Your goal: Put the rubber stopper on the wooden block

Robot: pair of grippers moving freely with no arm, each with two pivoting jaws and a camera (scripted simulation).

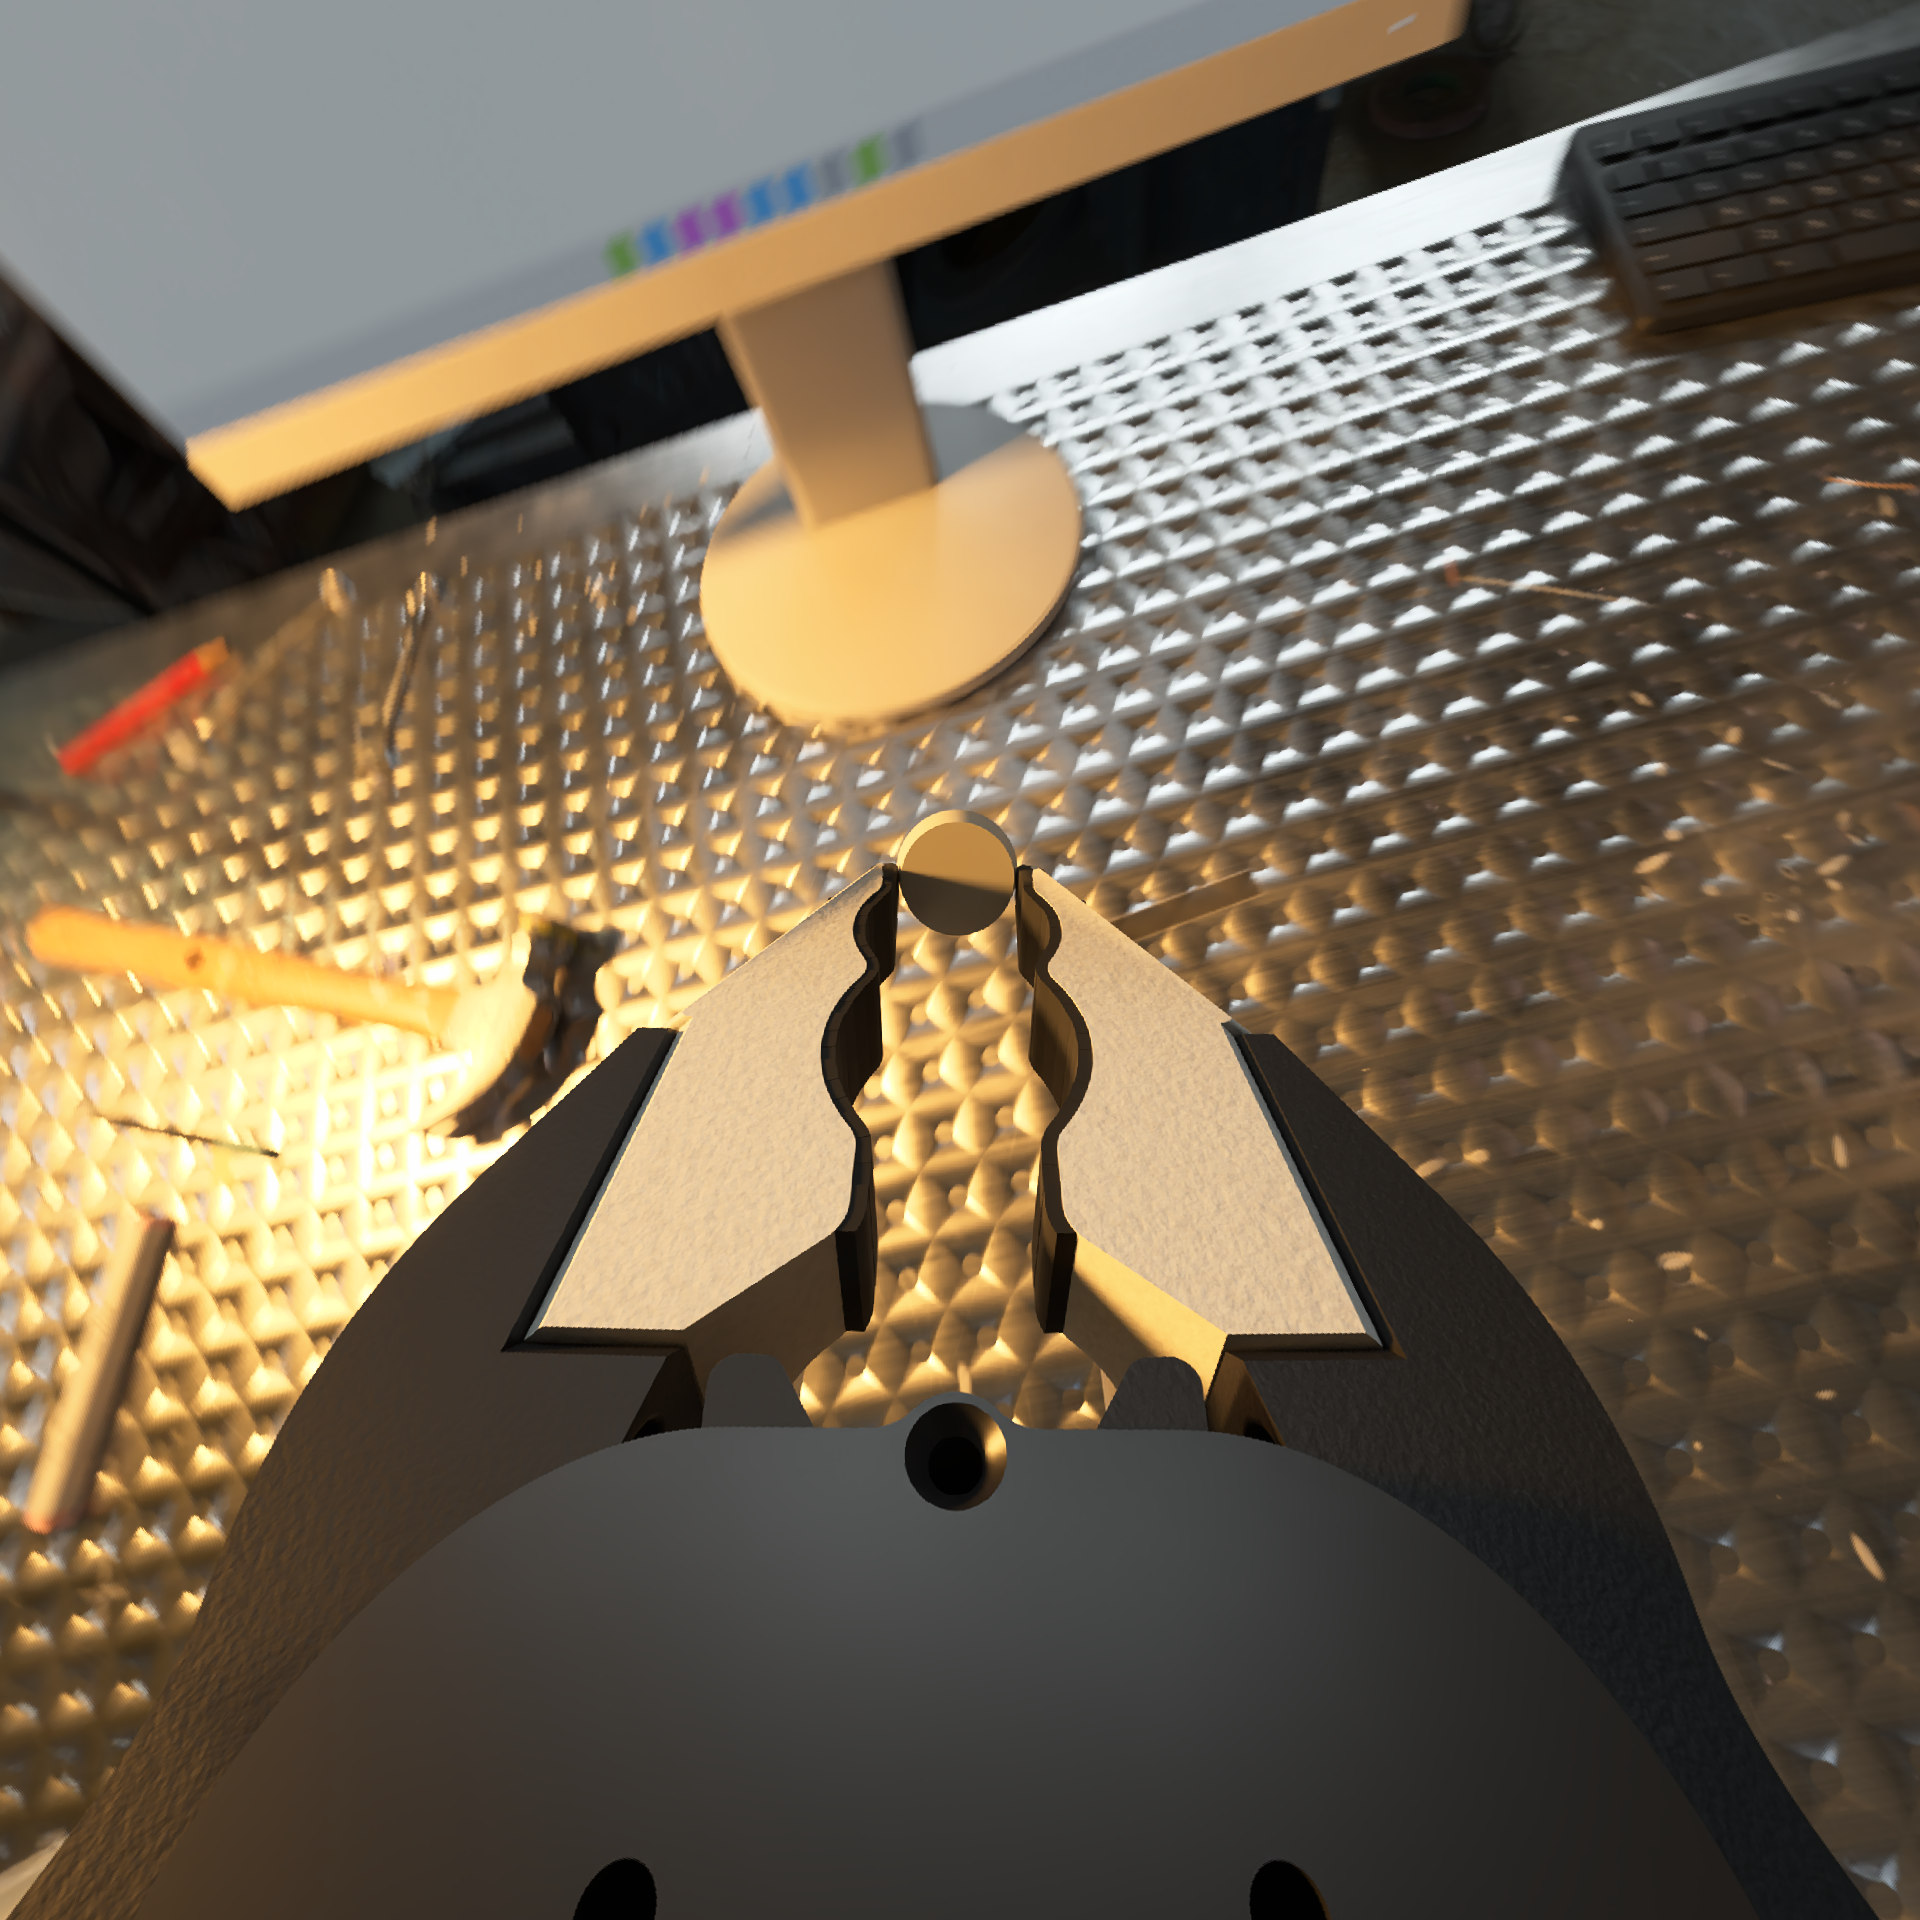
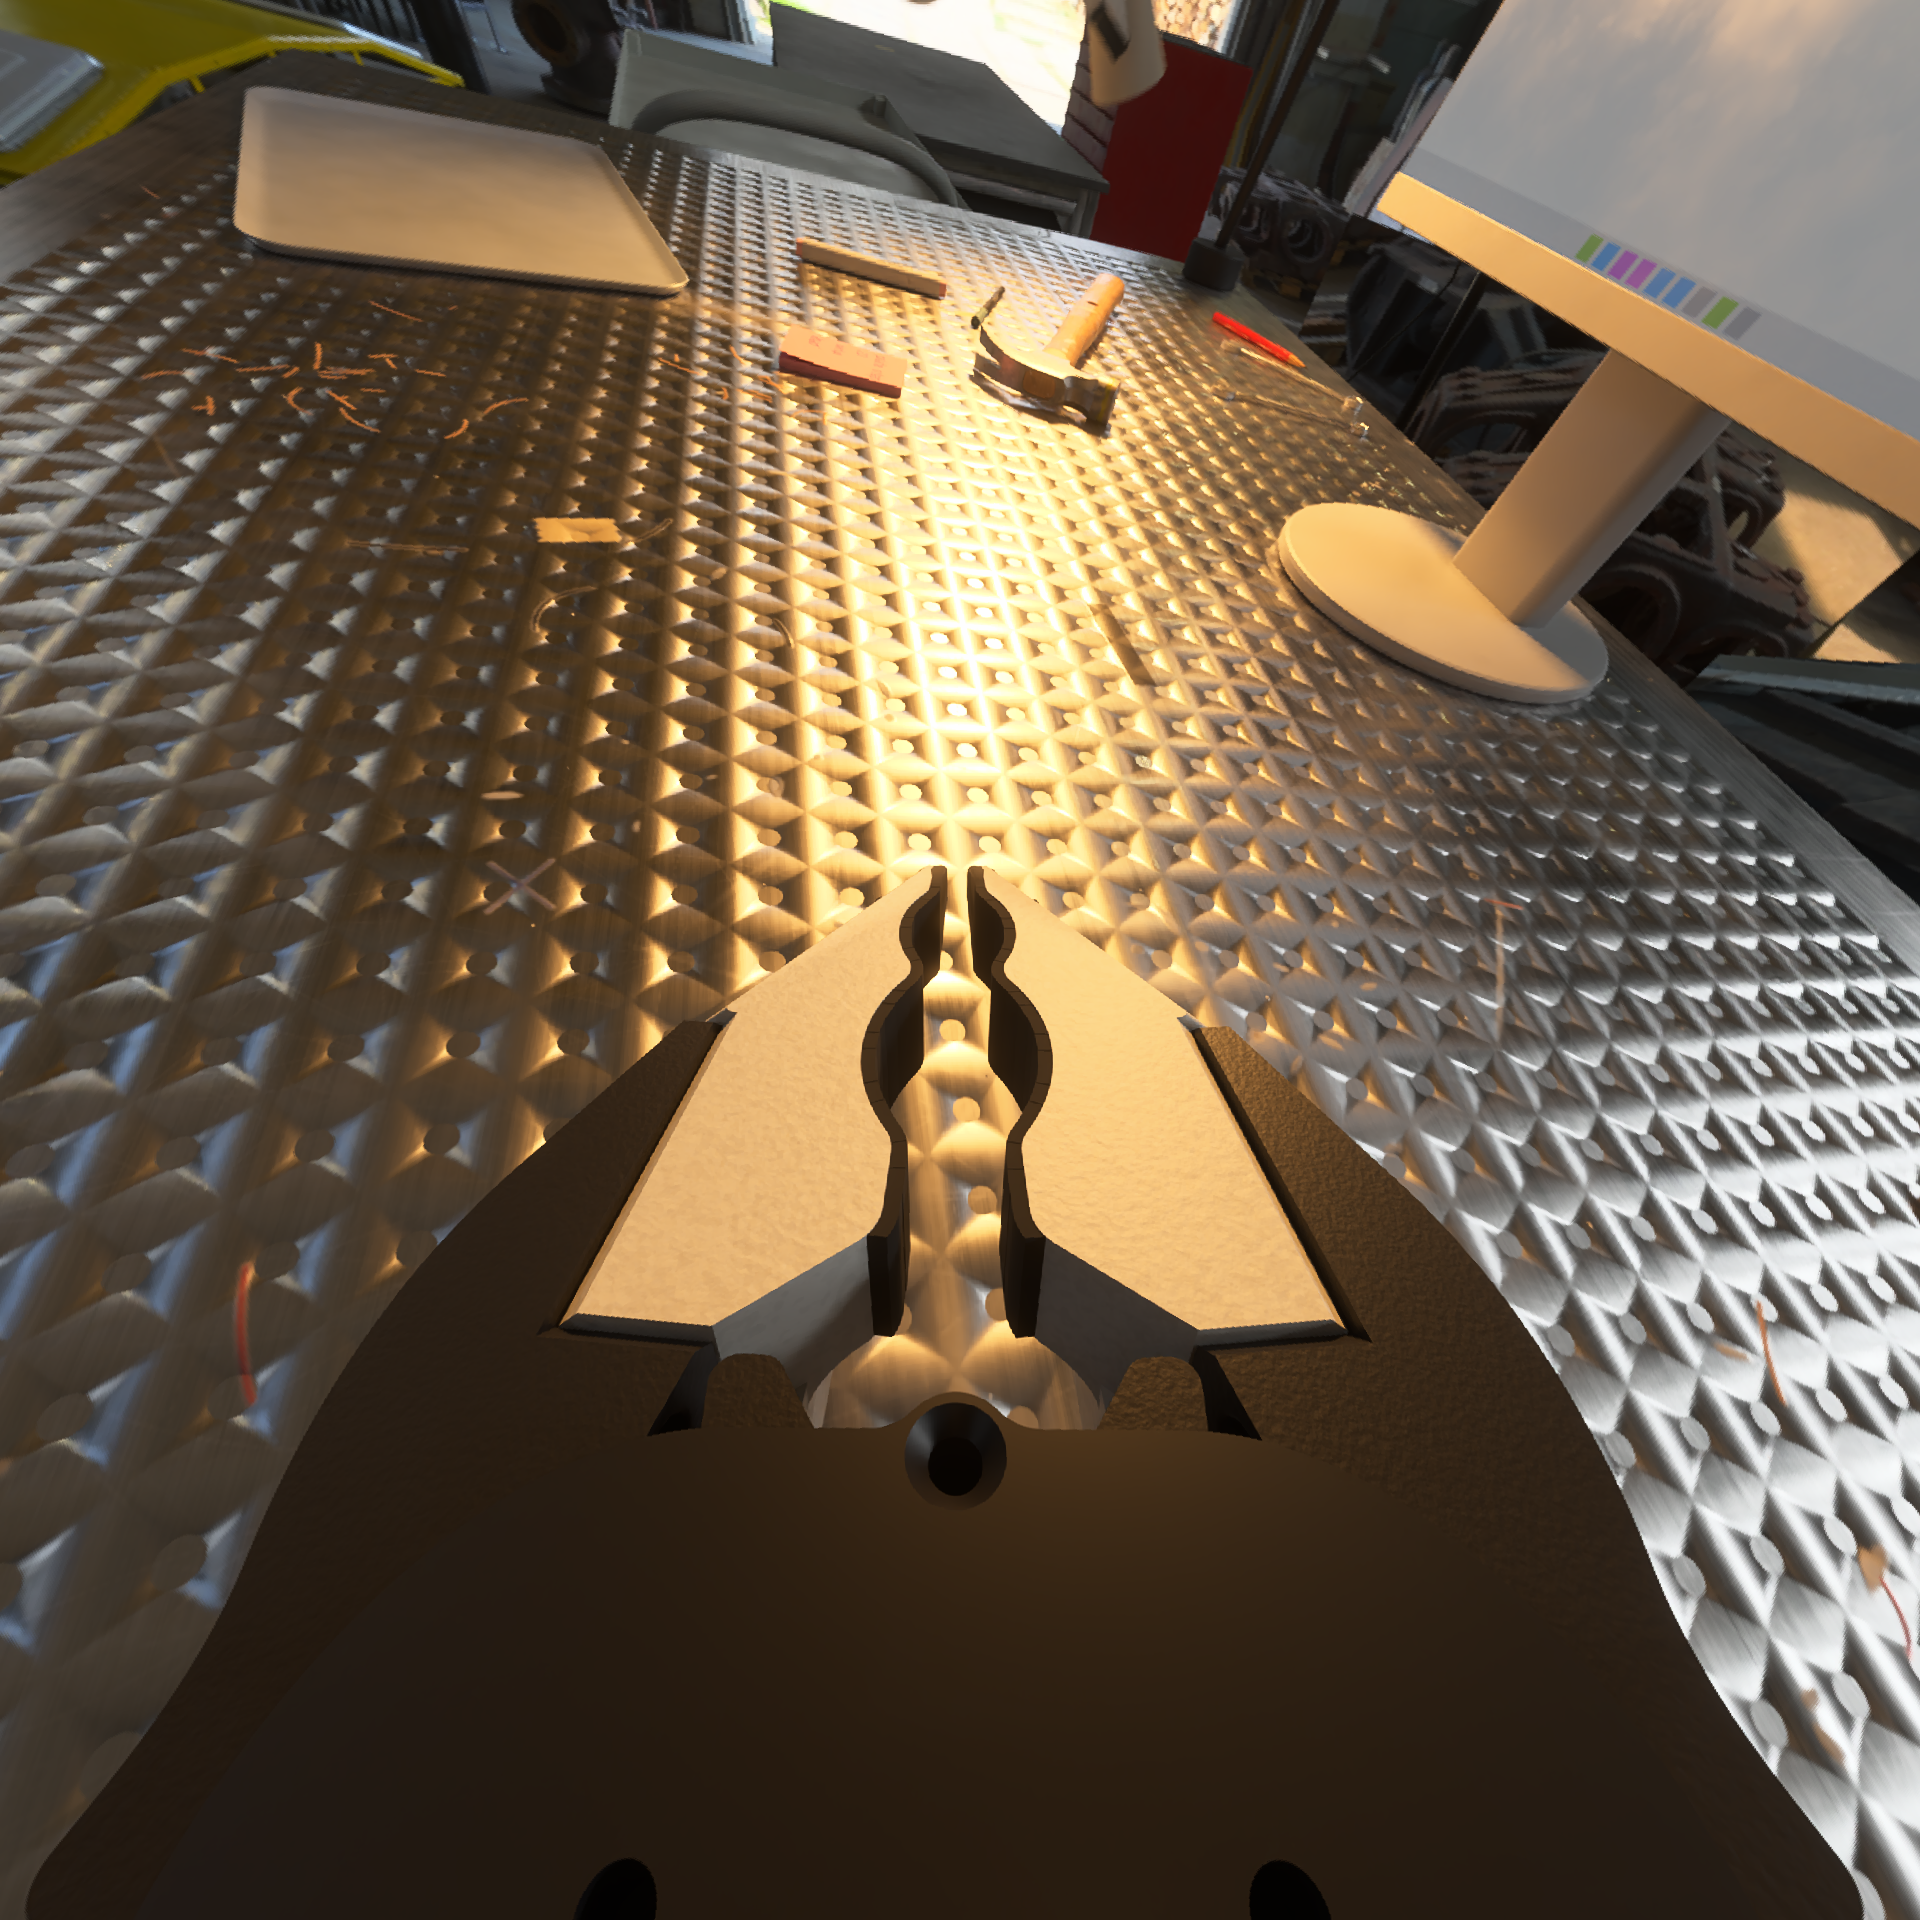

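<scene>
My left gripper (image 1: 956,885) is shut on a small round tan rubber stopper (image 1: 956,857), pinched between its two fingertips over the studded metal table (image 1: 1455,831). My right gripper (image 2: 956,879) is shut and empty, low over the same table (image 2: 520,727). A flat pinkish-tan block (image 2: 842,361) lies far ahead in the right wrist view, left of a hammer (image 2: 1049,364). That block does not show in the left wrist view.
A monitor stands on a round base (image 1: 894,582) (image 2: 1434,603). A keyboard (image 1: 1756,197) lies at the far right. The hammer (image 1: 312,987), a red pen (image 1: 140,712) and a dowel (image 1: 99,1361) lie to the left. A grey tray (image 2: 436,197) sits far left.
</scene>
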